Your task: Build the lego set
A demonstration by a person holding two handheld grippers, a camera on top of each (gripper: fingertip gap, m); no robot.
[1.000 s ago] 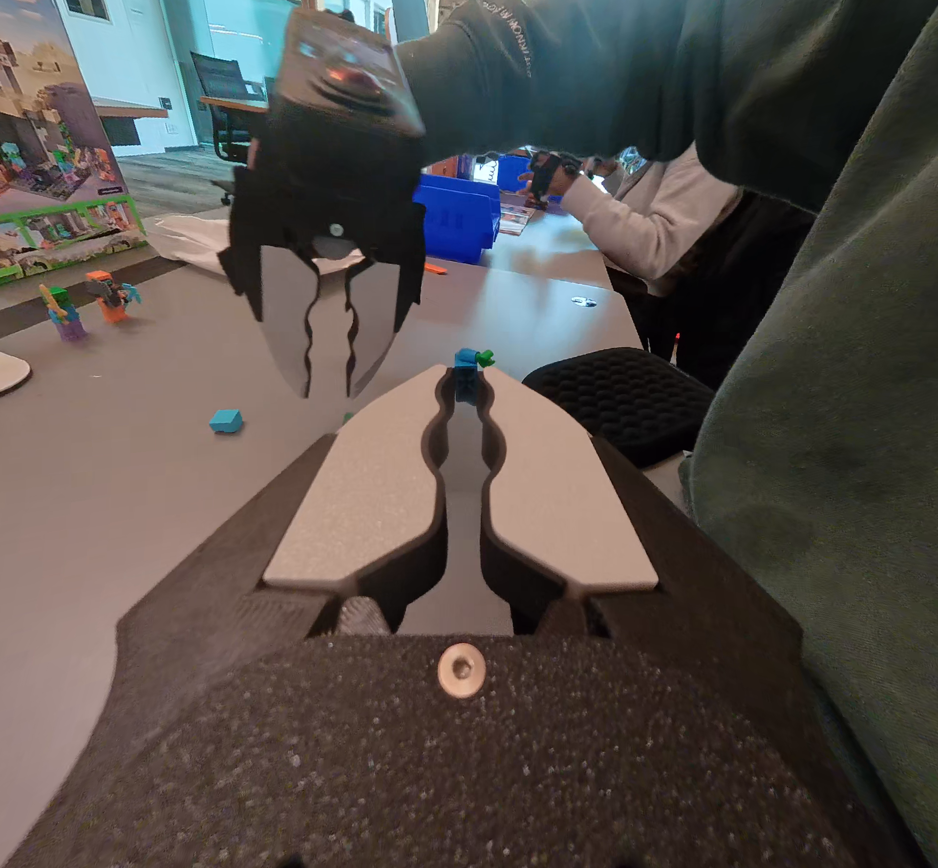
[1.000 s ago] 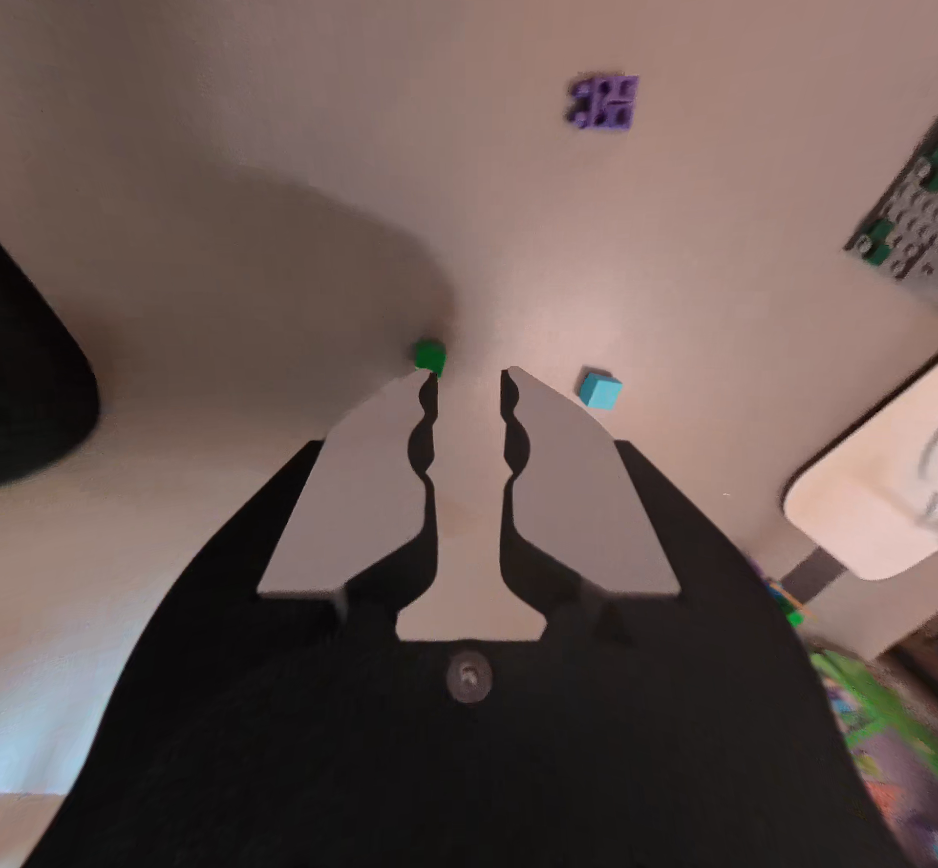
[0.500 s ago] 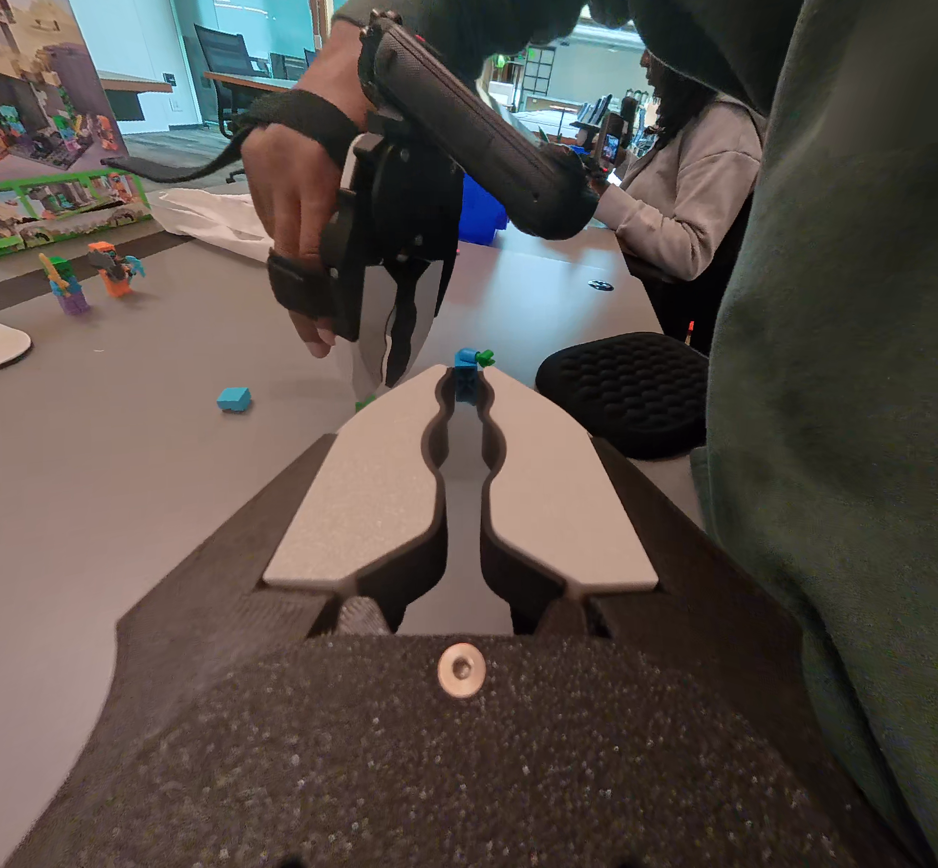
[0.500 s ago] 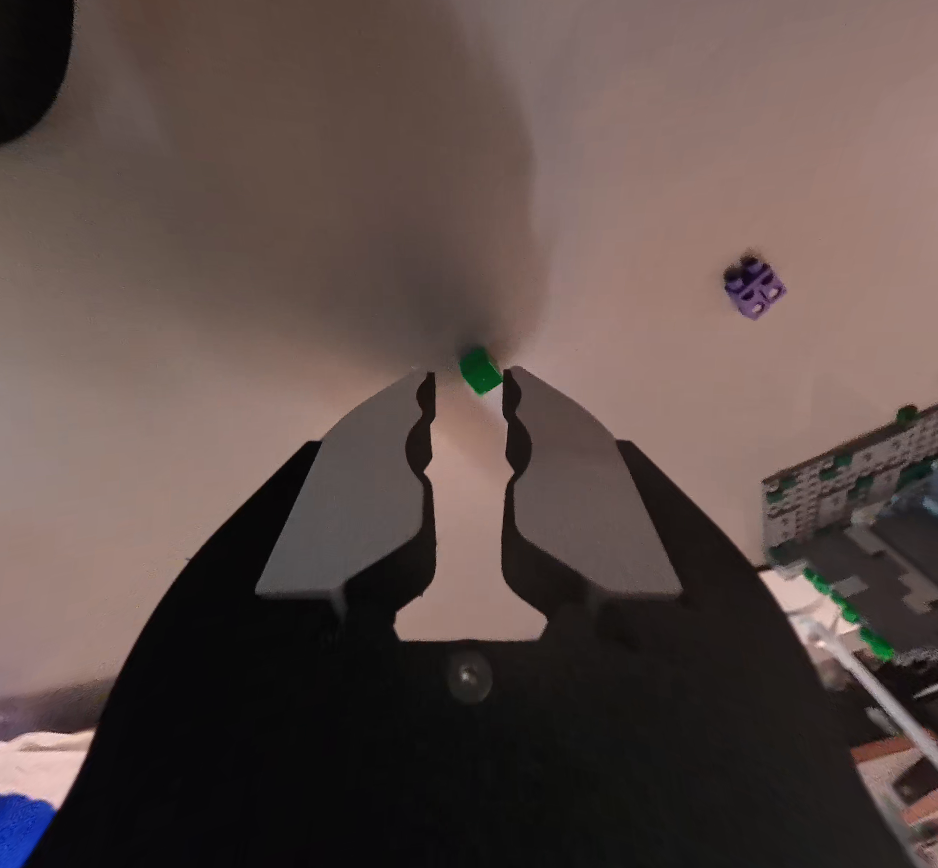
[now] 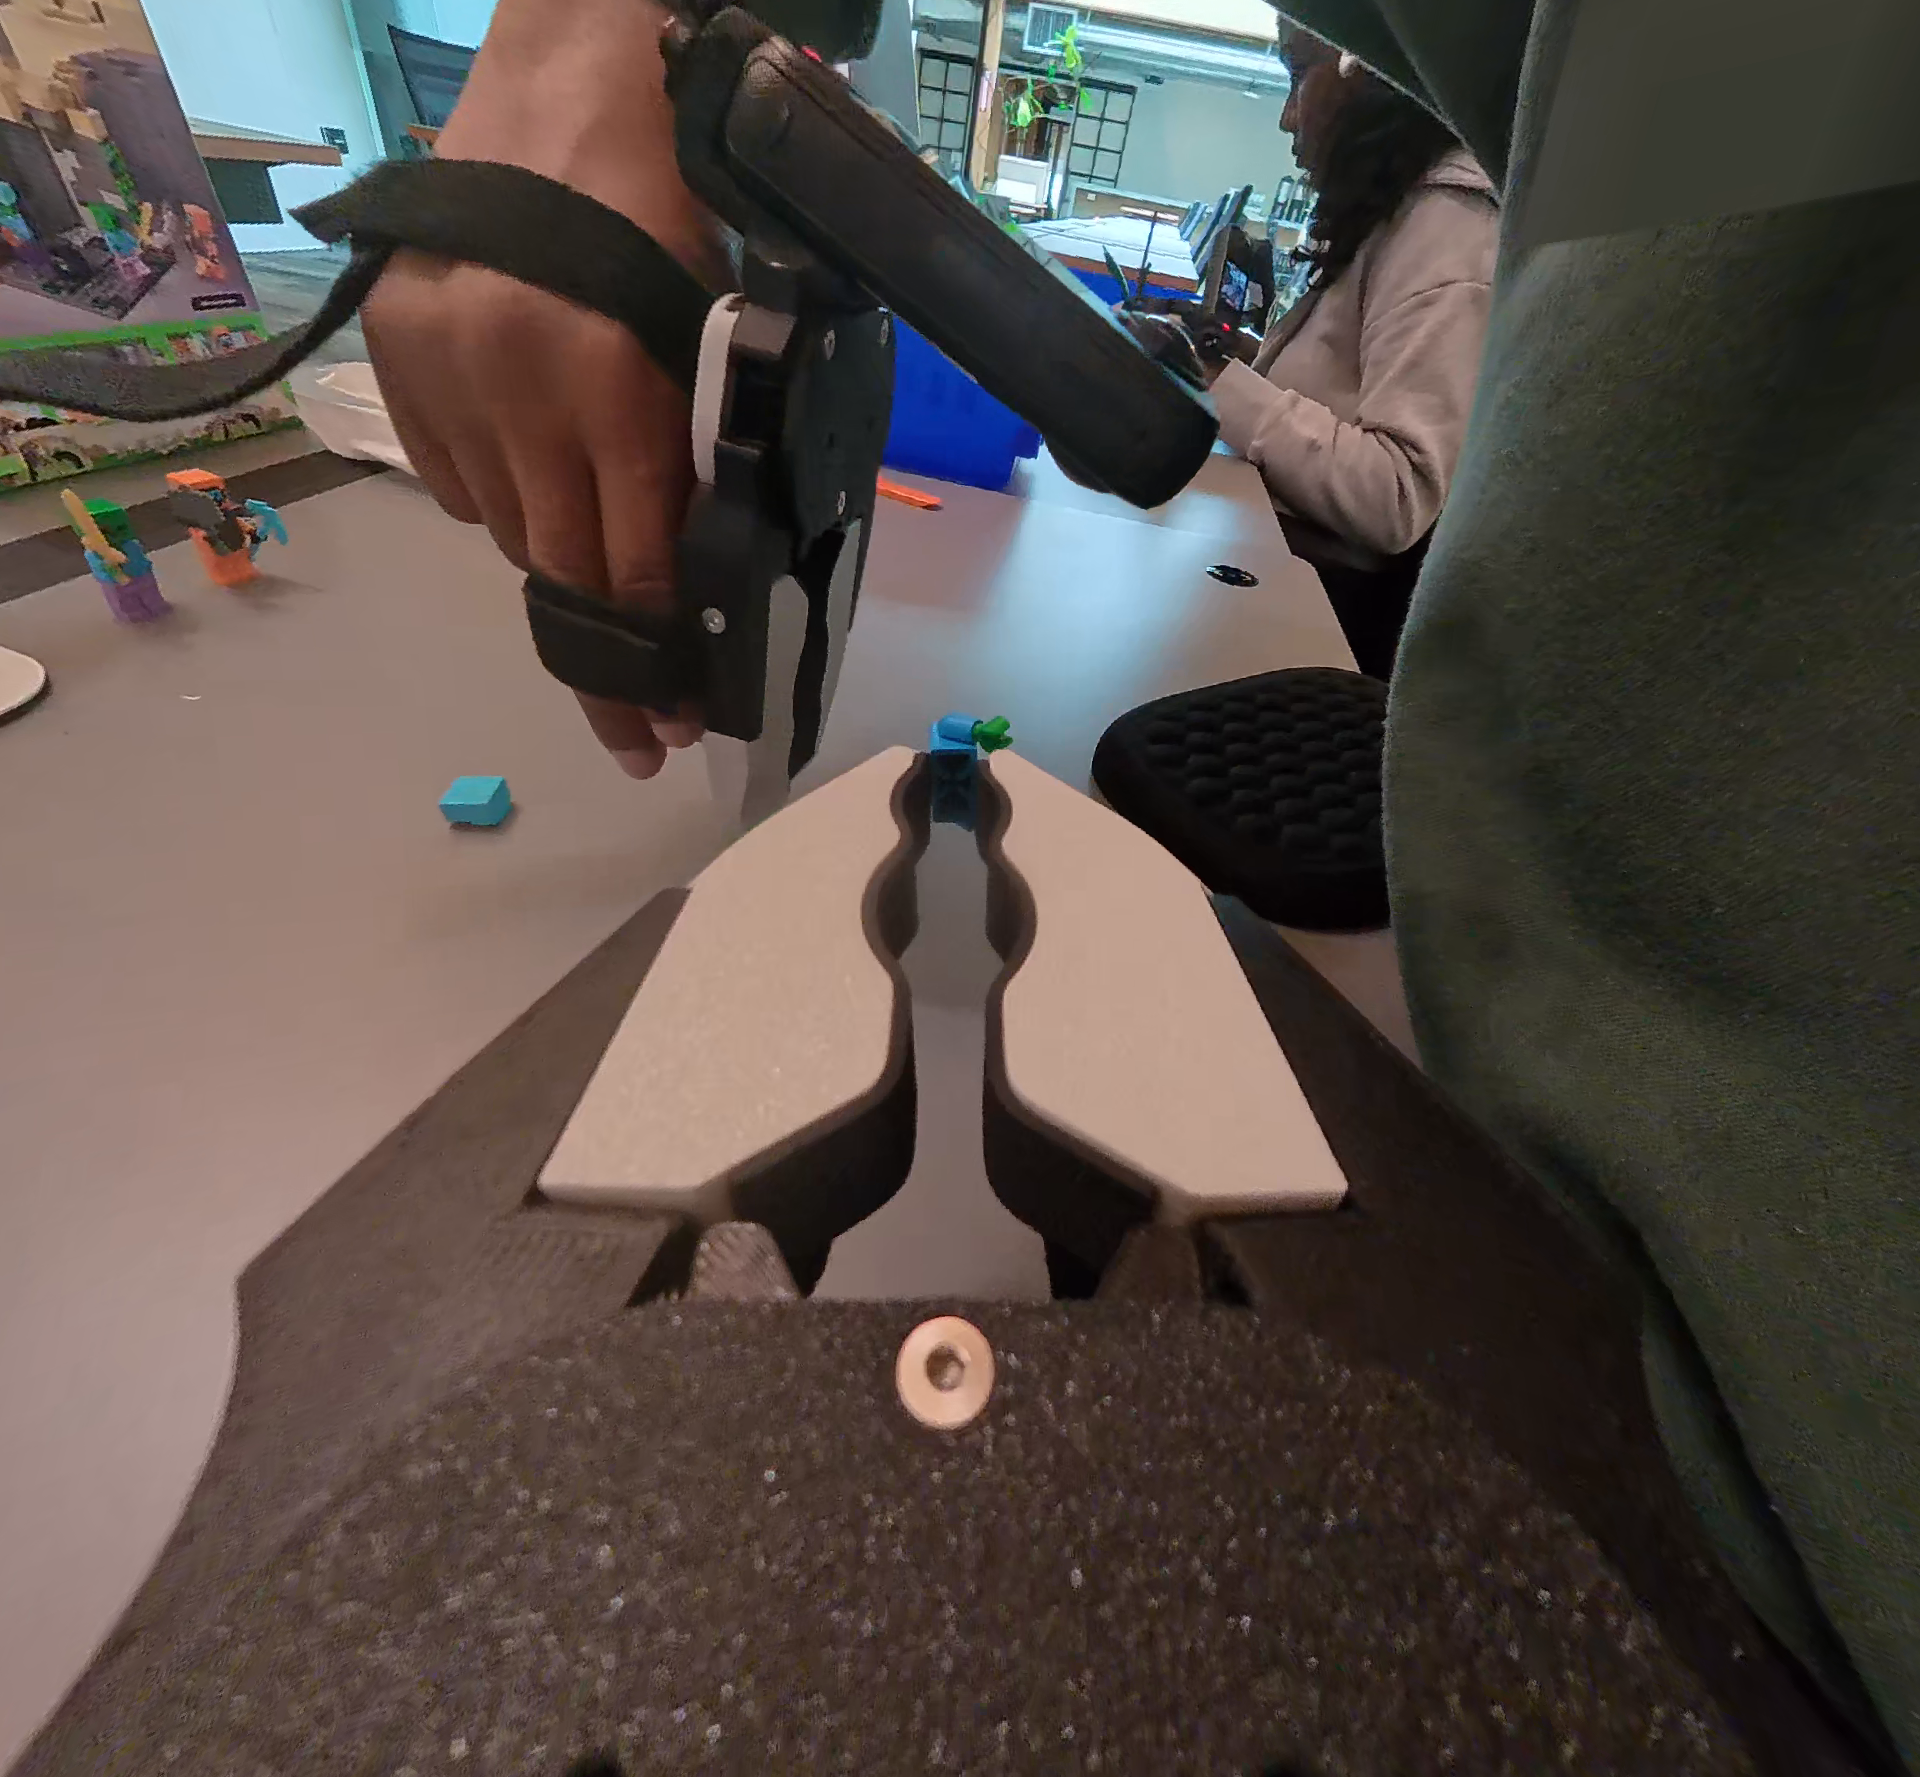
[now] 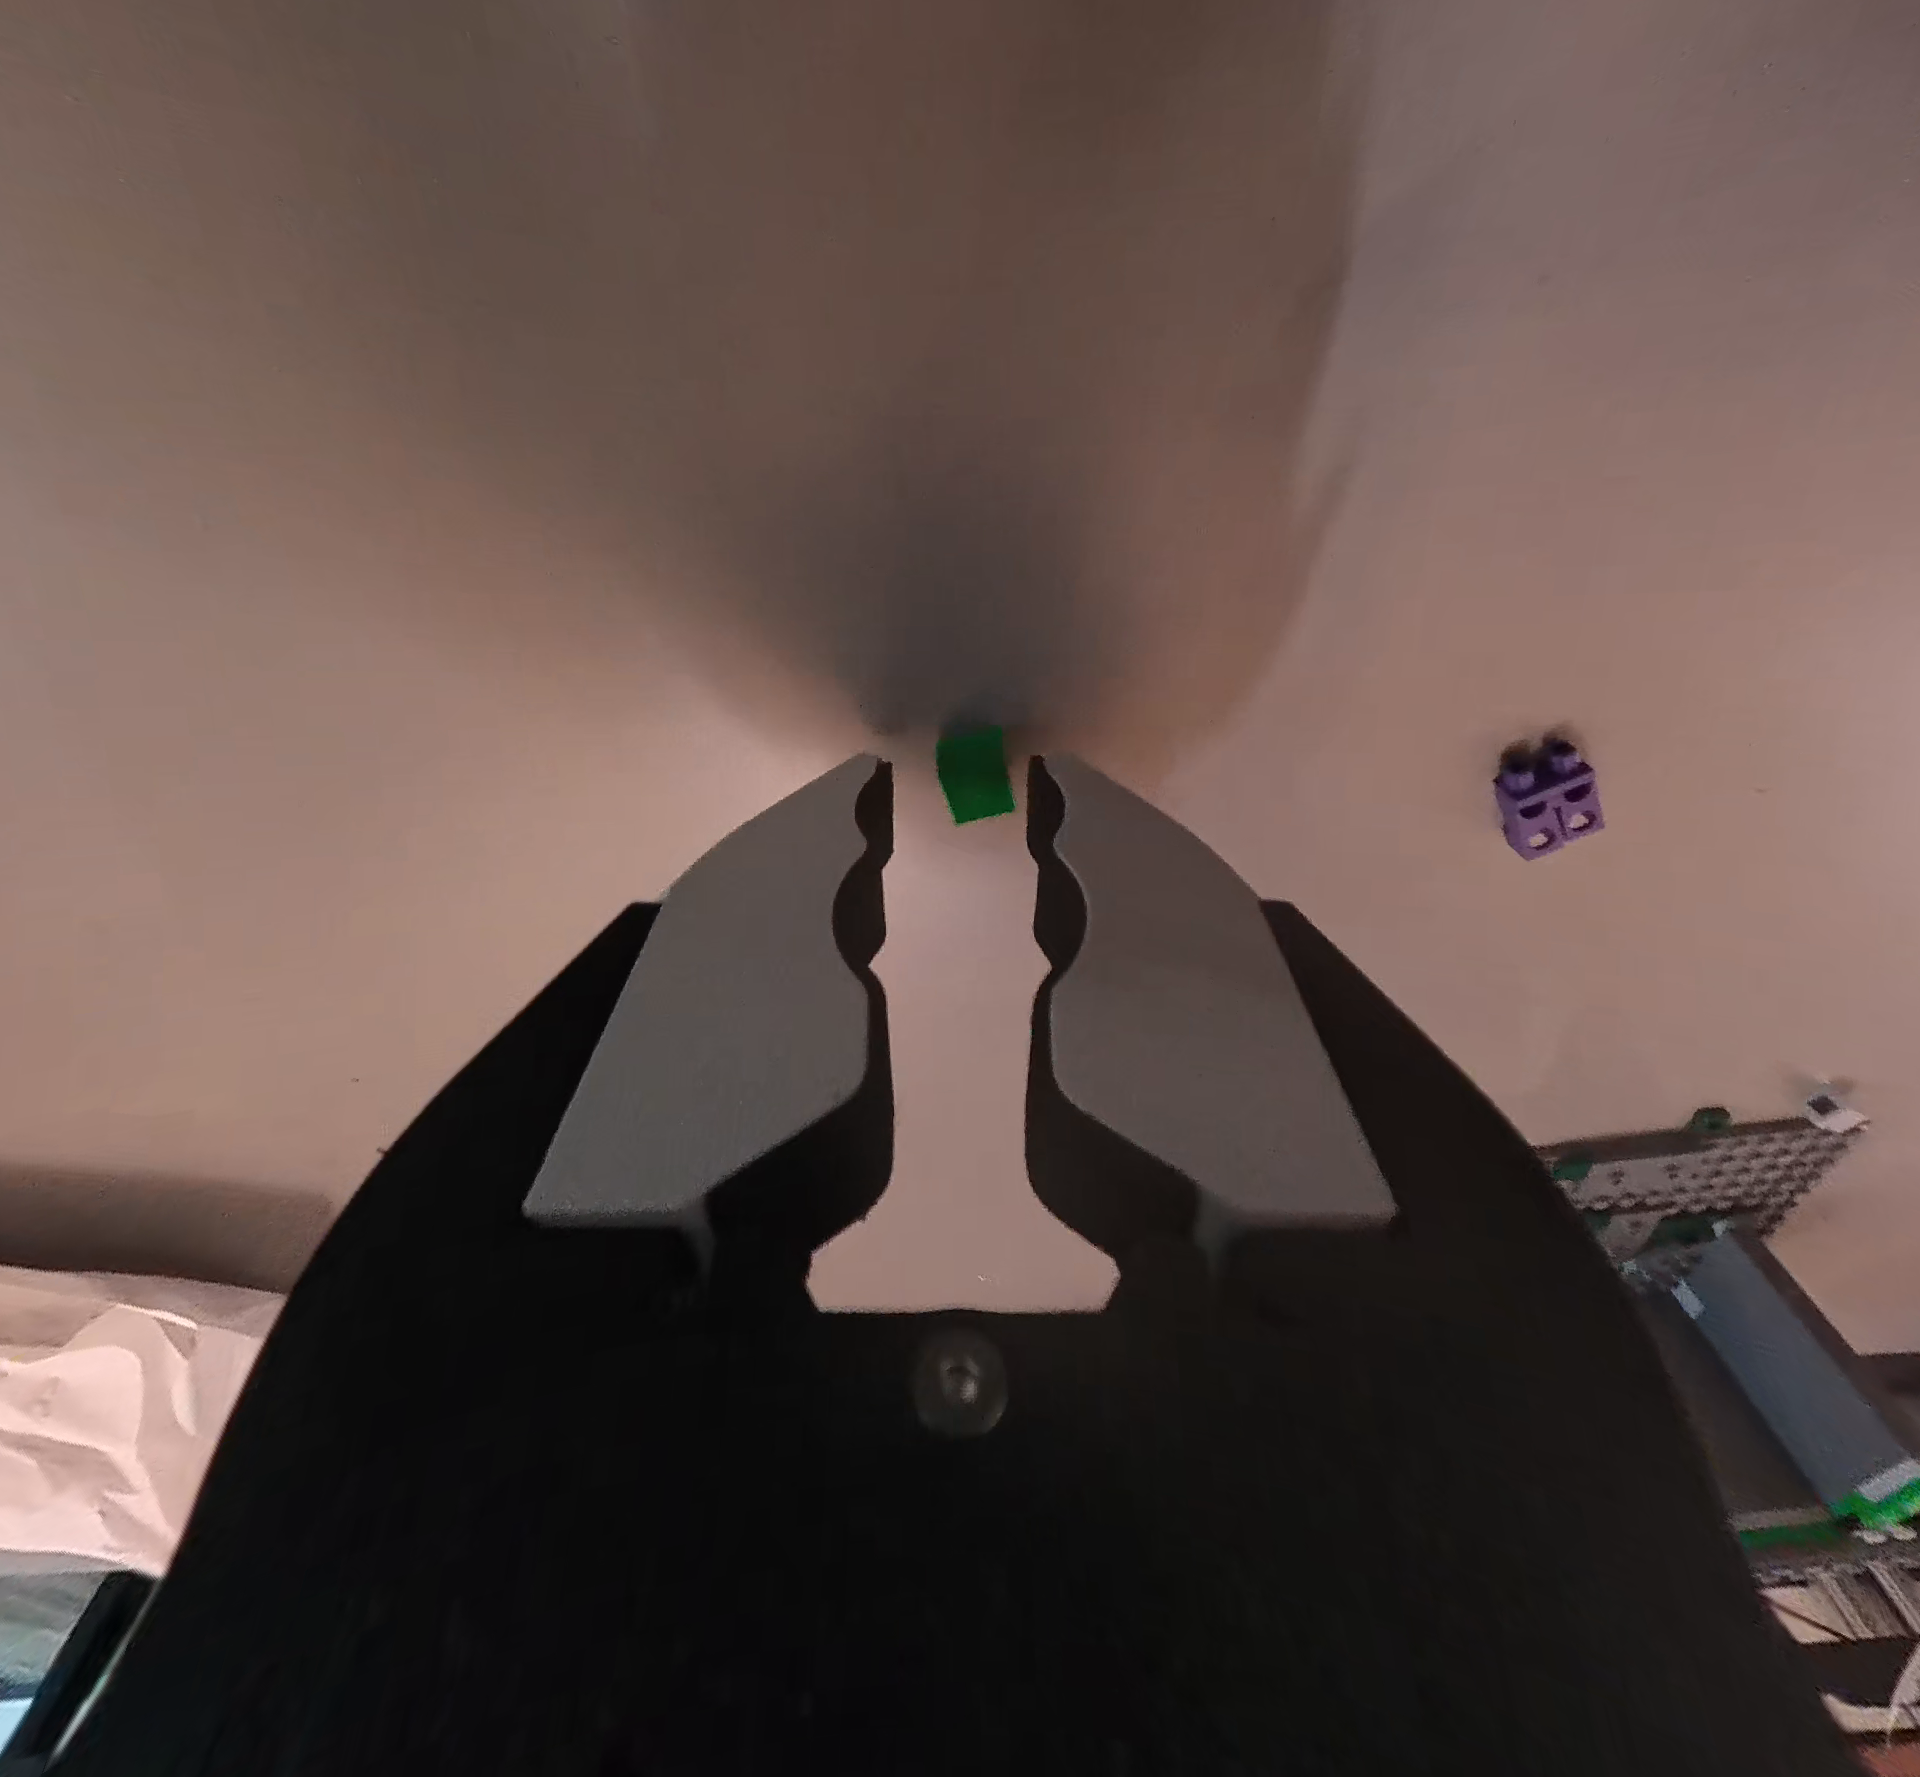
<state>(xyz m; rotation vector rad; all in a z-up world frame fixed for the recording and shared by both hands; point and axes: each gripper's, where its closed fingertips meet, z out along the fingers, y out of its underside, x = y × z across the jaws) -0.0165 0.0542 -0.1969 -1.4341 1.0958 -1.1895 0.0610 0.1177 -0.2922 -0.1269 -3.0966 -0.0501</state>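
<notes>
Left gripper (image 5: pixel 956 777) pinched on small blue lego figure (image 5: pixel 954 771), green piece at its top, held above grey table (image 5: pixel 260 948). Right gripper (image 6: pixel 958 771) pointed down at table, jaws parted, nothing gripped; green brick (image 6: pixel 974 778) on table between fingertips, contact unclear. Just beyond left gripper: right hand (image 5: pixel 530 408) strapped to right gripper. Black pad (image 5: pixel 1247 792) to right. Further out: cyan brick (image 5: pixel 476 800), purple brick (image 6: pixel 1548 808), grey lego build (image 6: pixel 1714 1218), two minifigures (image 5: pixel 171 548), set box (image 5: pixel 94 169).

Bare table (image 6: pixel 520 377) ahead of right gripper (image 6: pixel 958 771); purple brick (image 6: pixel 1548 808) at 3 o'clock, grey build (image 6: pixel 1714 1197) at 4 o'clock.
</notes>
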